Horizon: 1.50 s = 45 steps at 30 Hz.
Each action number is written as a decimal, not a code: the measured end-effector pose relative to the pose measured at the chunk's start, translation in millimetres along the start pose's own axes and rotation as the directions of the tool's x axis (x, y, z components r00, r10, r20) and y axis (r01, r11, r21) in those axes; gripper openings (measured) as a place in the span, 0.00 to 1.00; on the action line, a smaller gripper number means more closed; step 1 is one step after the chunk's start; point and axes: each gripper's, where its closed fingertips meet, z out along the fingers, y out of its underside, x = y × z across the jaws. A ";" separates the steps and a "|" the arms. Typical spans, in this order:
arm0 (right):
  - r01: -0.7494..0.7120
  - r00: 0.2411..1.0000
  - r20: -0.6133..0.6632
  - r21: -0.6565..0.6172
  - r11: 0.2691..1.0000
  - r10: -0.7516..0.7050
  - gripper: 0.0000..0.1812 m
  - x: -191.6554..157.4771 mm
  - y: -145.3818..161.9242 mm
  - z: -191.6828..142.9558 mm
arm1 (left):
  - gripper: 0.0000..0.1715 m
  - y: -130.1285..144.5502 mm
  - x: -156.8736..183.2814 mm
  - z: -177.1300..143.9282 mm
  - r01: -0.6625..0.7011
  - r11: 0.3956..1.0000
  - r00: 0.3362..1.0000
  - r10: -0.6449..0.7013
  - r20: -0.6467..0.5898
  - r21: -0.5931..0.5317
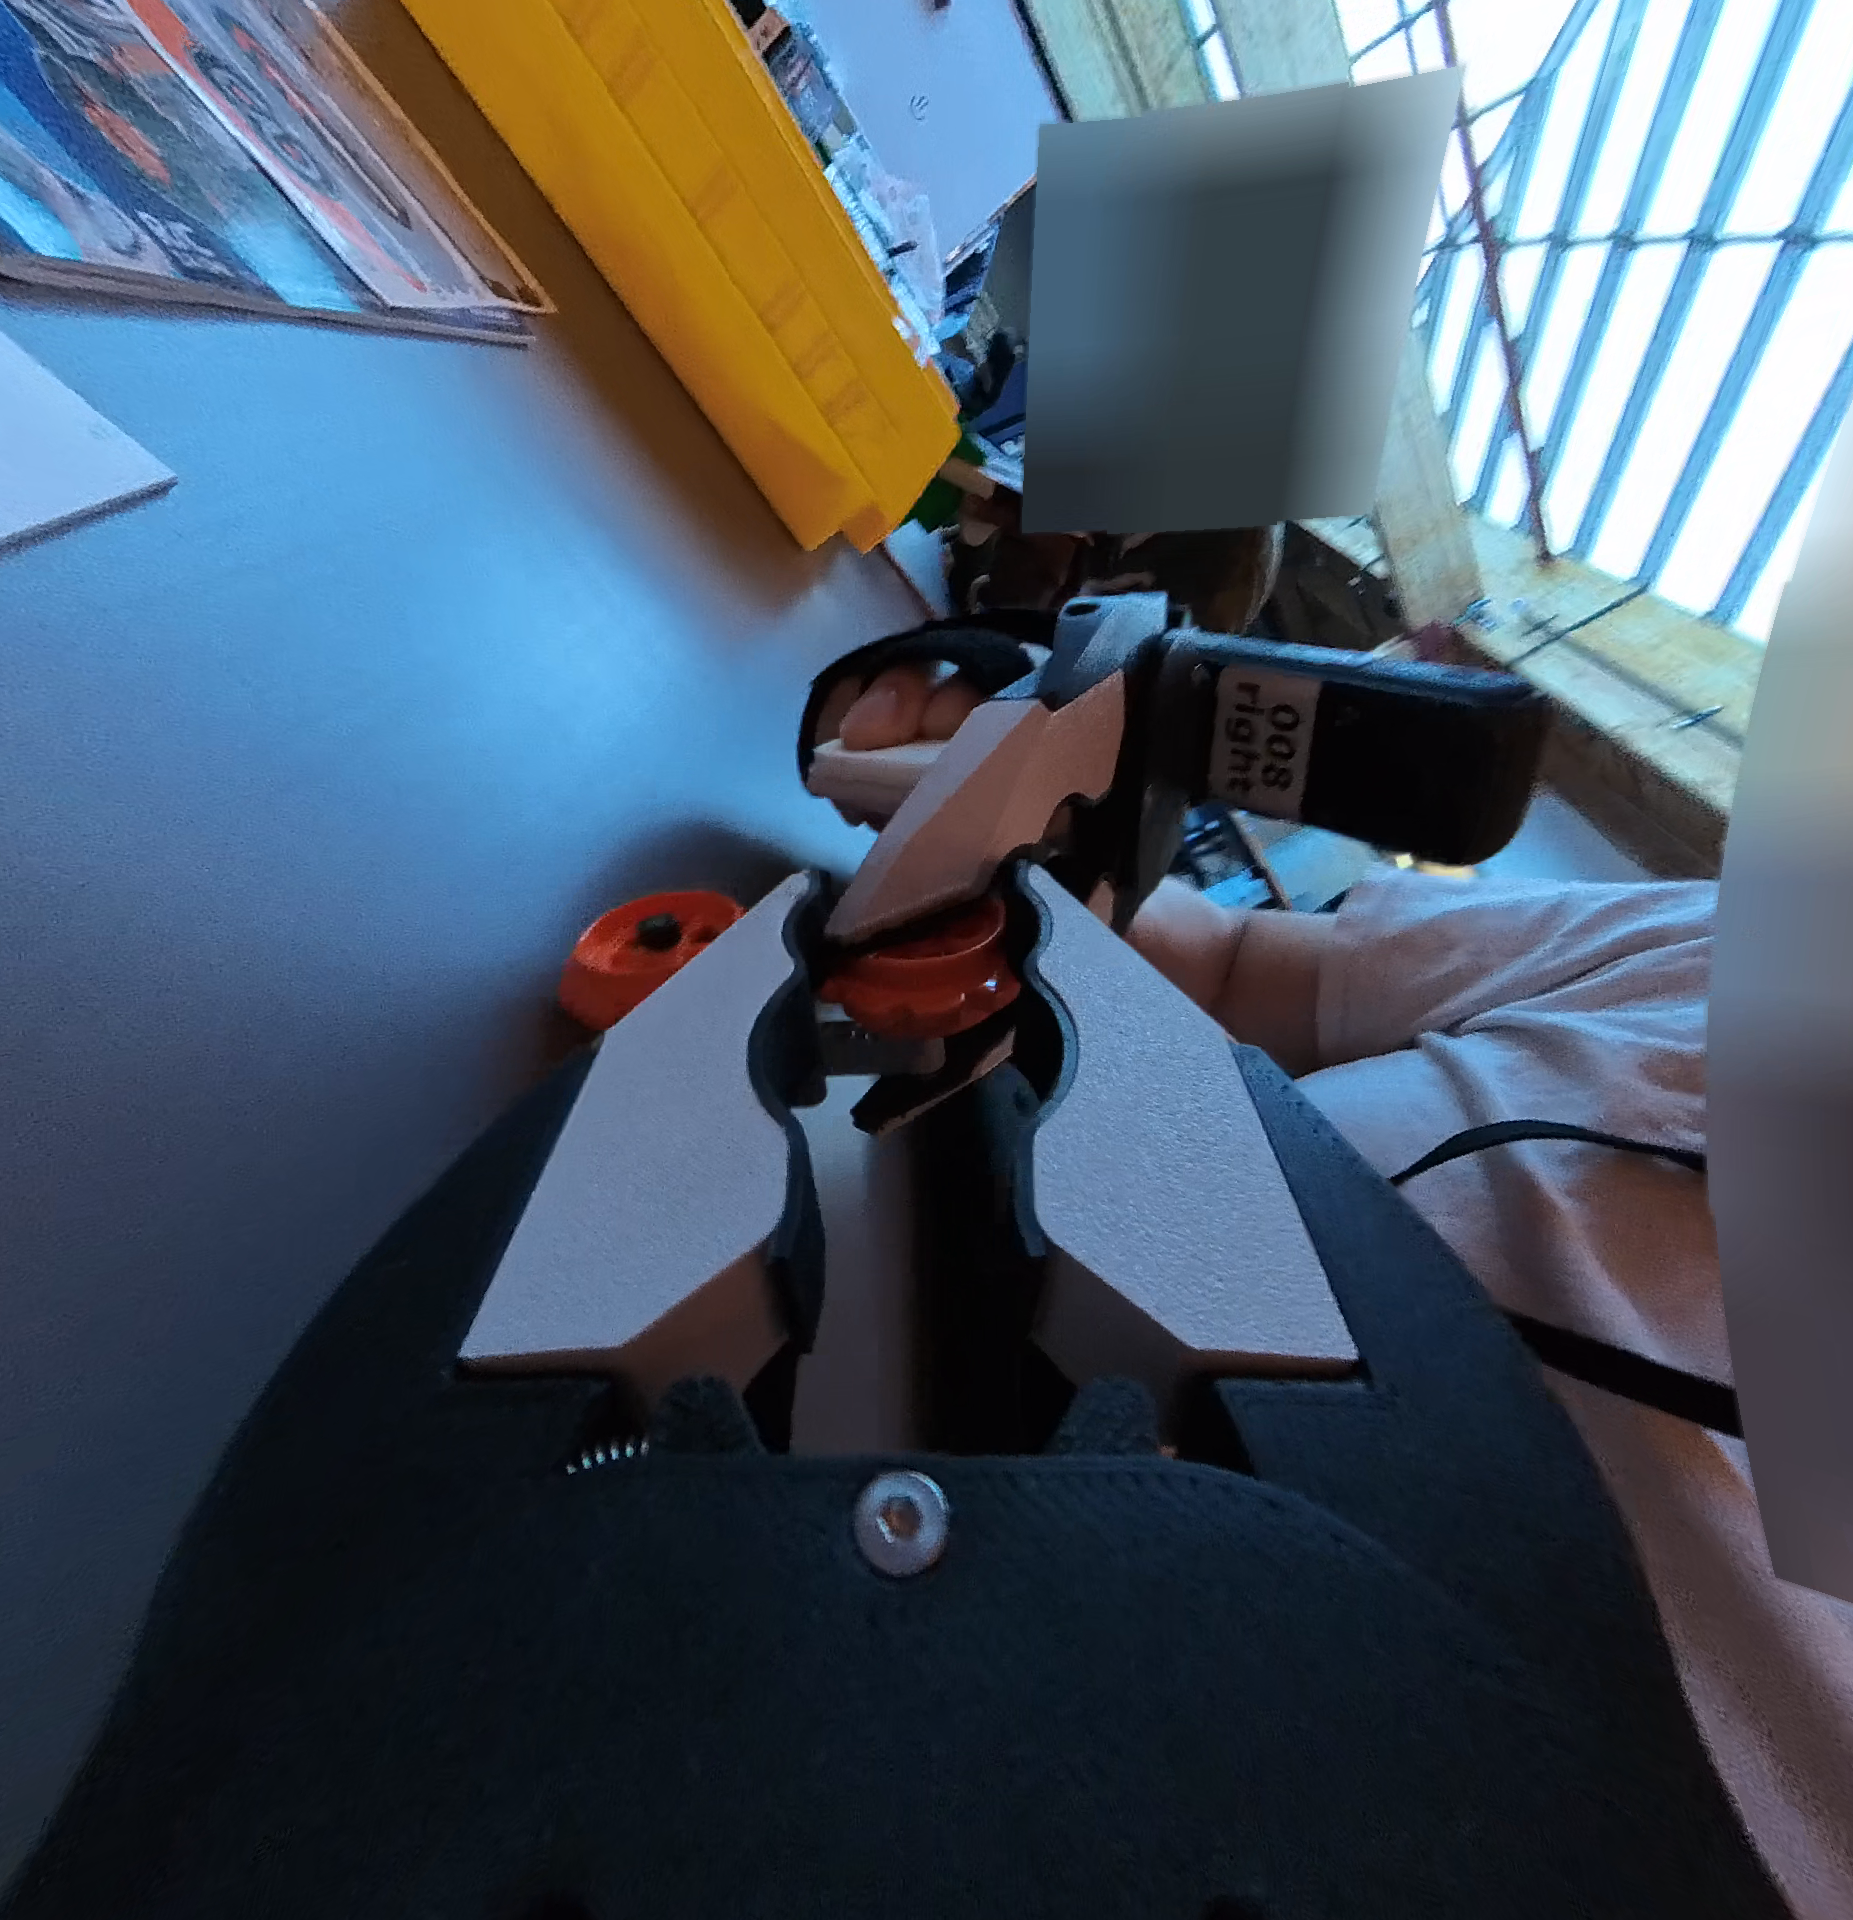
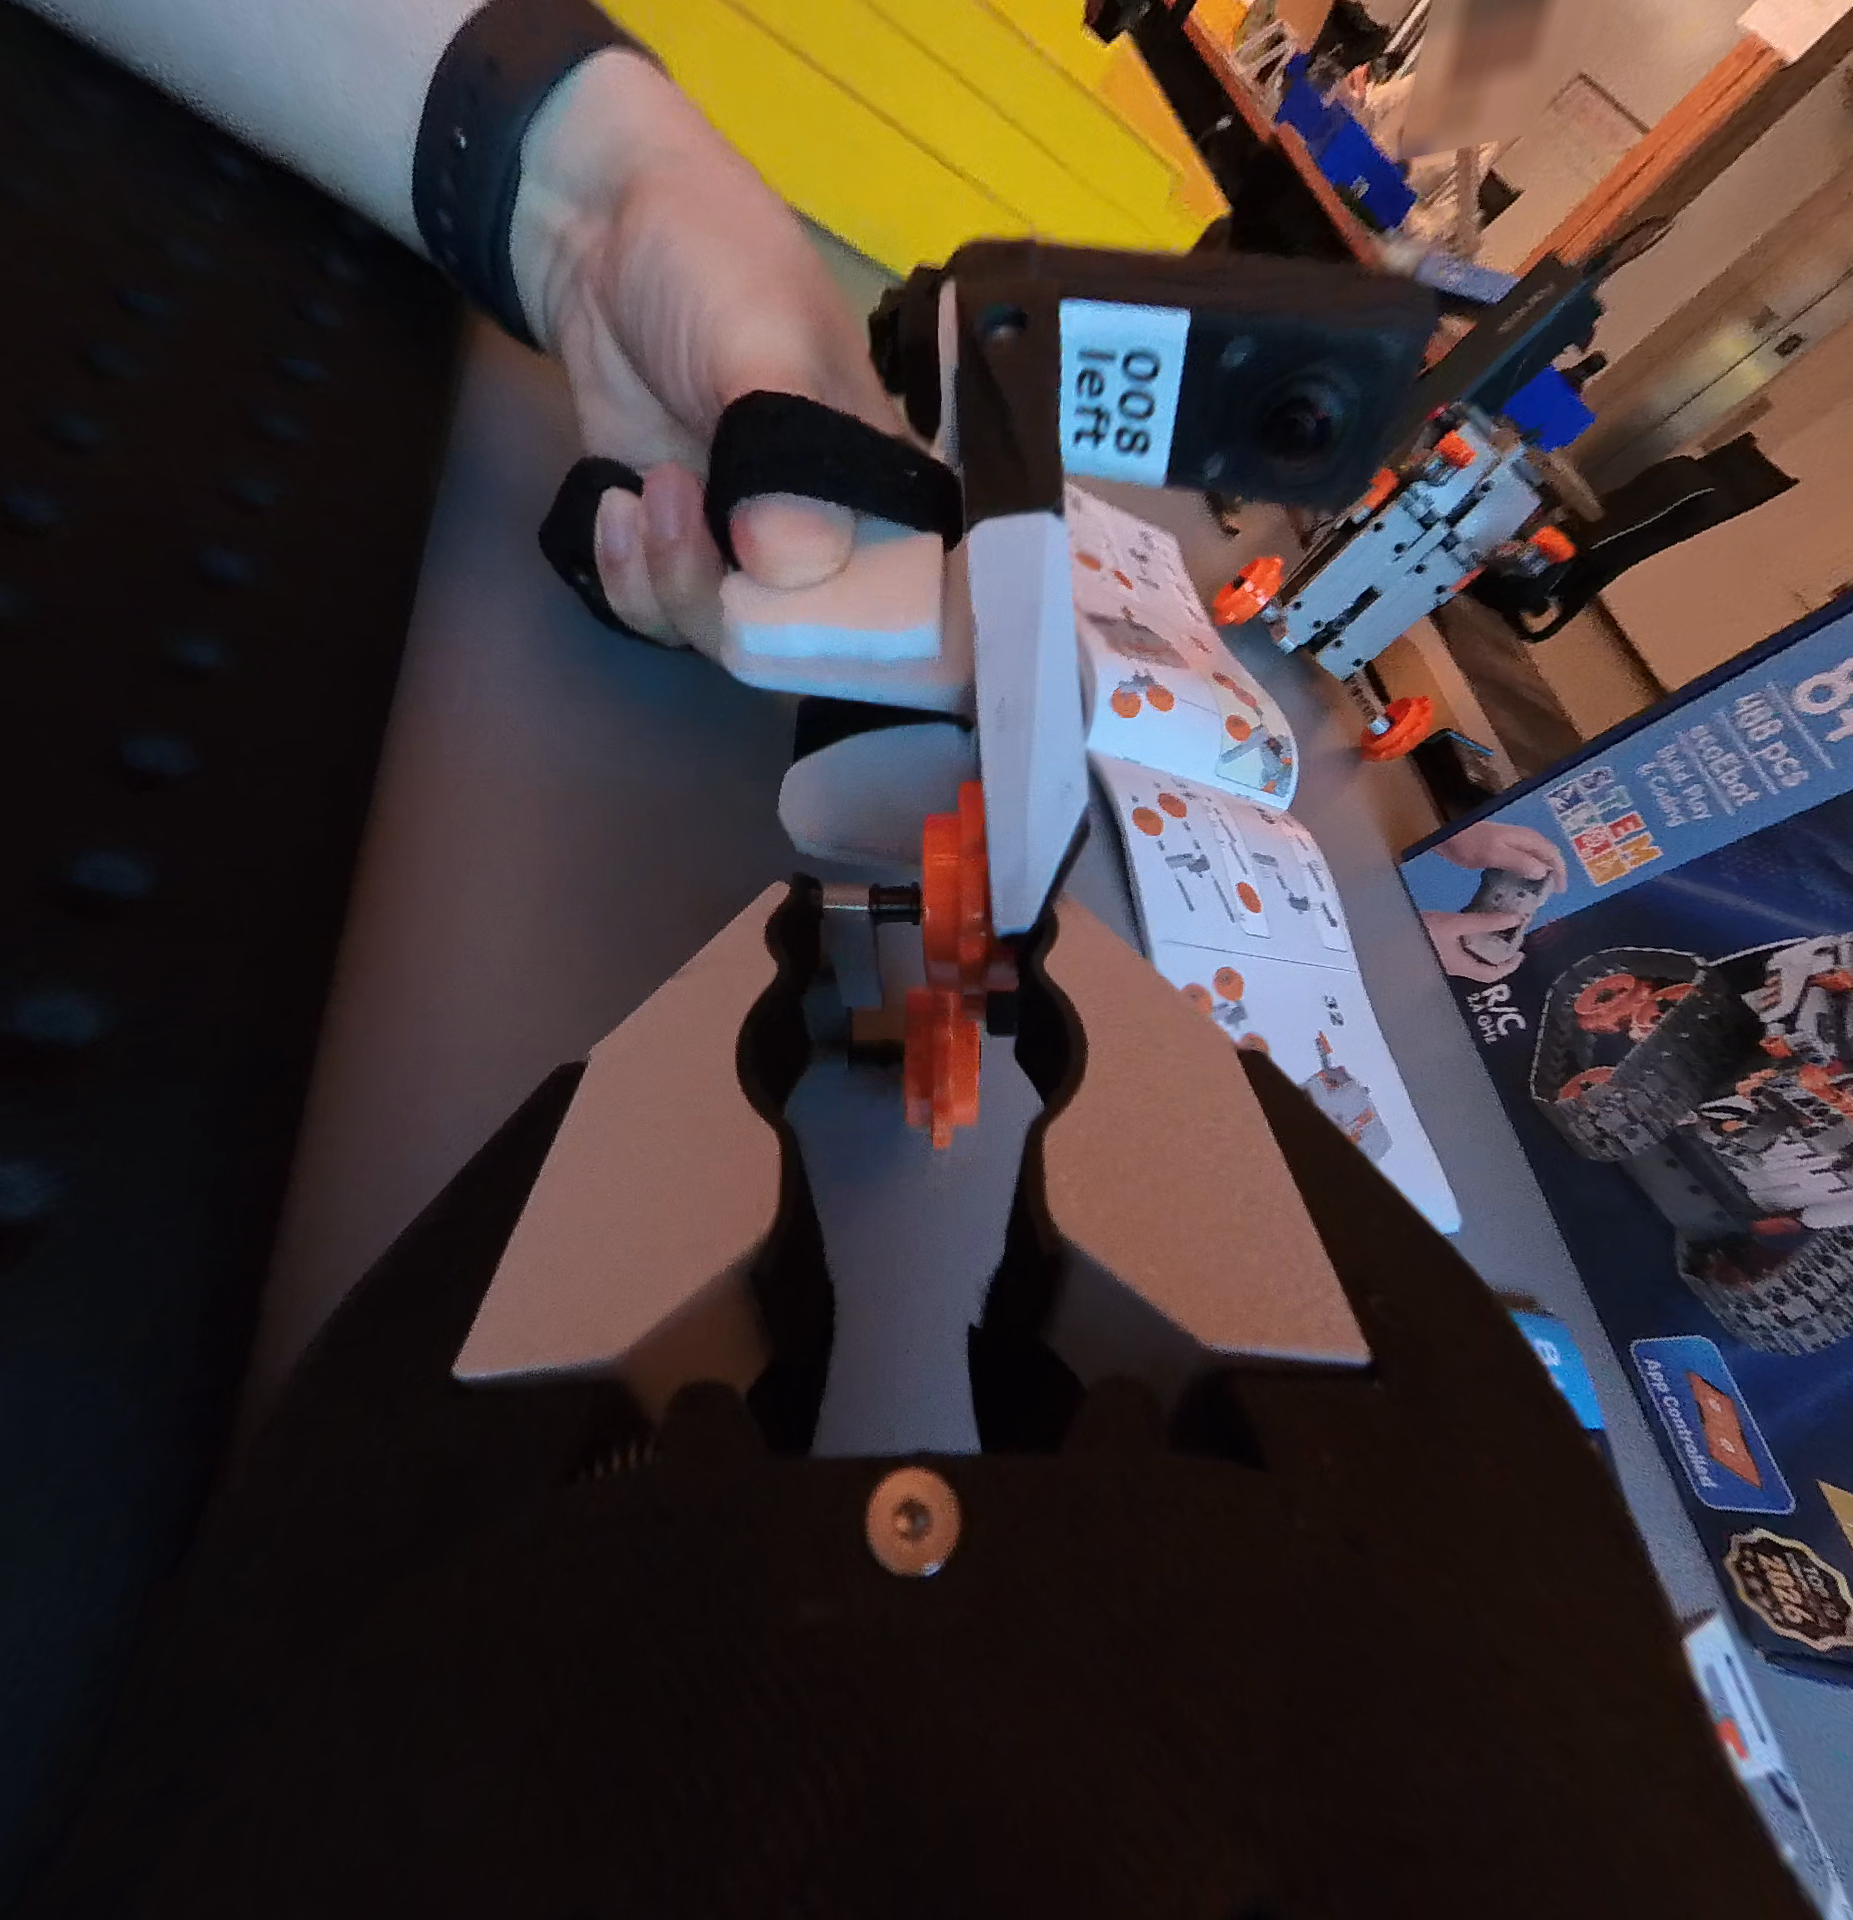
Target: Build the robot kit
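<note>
A small assembly of orange toothed wheels (image 1: pixel 917 982) on a grey piece with a black axle is held above the grey table (image 1: pixel 382 727). My left gripper (image 1: pixel 917 899) is shut on it, one fingertip on each side. The right gripper's fingers (image 1: pixel 963 821) come in from the upper right and clamp the same assembly. In the right wrist view my right gripper (image 2: pixel 917 914) is shut on the orange wheels (image 2: pixel 948 935) and grey piece (image 2: pixel 854 961). The left gripper's fingers (image 2: pixel 1026 707) reach down onto it from above, held by a hand (image 2: pixel 693 312).
A loose orange wheel (image 1: pixel 641 951) lies on the table left of my left fingers. Yellow bins (image 1: pixel 714 239) stand behind. An open instruction booklet (image 2: pixel 1265 904), a printed blue box (image 2: pixel 1680 1091) and a partly built grey model (image 2: pixel 1400 561) lie to the right. My left and right fingertips are right by each other.
</note>
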 end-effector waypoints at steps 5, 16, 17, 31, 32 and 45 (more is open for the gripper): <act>-0.022 0.999 -0.044 0.067 0.998 0.025 0.20 9.6 -8.6 -6.3 | 0.32 -18.3 20.7 -5.4 0.146 0.988 0.971 -0.133 -0.199 0.050; 0.069 0.983 -0.178 0.110 0.992 -0.049 0.20 27.1 -16.0 -19.2 | 0.31 -16.8 18.7 -9.0 0.038 0.999 0.991 -0.034 -0.128 0.036; 0.080 0.983 -0.175 0.108 0.991 -0.061 0.20 25.5 -16.6 -18.5 | 0.31 -17.8 18.8 -9.1 0.039 0.998 0.991 -0.033 -0.130 0.043; 0.072 0.986 -0.161 0.161 0.984 -0.046 0.20 23.4 -25.0 -18.2 | 0.24 -16.8 29.0 2.4 0.044 0.998 0.979 -0.035 -0.199 0.043; 0.077 0.985 -0.168 0.160 0.984 -0.049 0.20 24.1 -25.1 -17.5 | 0.24 -17.0 28.9 1.8 0.049 0.998 0.979 -0.040 -0.200 0.044; 0.146 0.952 -0.288 0.132 0.980 -0.104 0.30 38.1 -28.0 -22.0 | 0.24 -19.8 32.7 -2.2 -0.095 0.992 0.983 0.106 -0.148 0.081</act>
